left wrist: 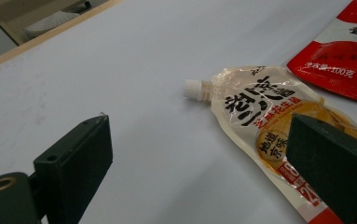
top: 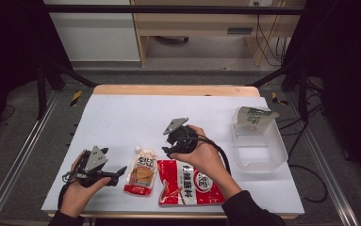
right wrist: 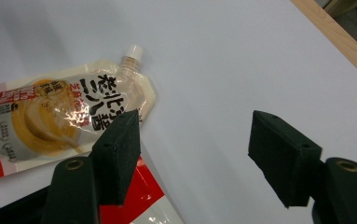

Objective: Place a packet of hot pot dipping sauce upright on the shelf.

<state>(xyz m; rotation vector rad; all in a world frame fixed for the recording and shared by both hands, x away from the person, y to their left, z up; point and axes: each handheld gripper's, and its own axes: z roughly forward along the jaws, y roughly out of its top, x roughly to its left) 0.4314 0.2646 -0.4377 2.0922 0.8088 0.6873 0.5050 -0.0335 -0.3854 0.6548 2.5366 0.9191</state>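
A cream sauce pouch with a white screw spout lies flat near the table's front edge. To its right lies a red-and-white packet. My left gripper rests left of the pouch and points at it. In the left gripper view its jaws stand wide apart, with the pouch ahead by the right jaw. My right gripper hovers just behind the red packet, open. In the right gripper view its jaws frame bare table, beside the pouch and above the red packet's corner.
A clear plastic tub stands at the table's right side, with a white-and-green carton leaning in its far end. The white table top has a wooden far edge.
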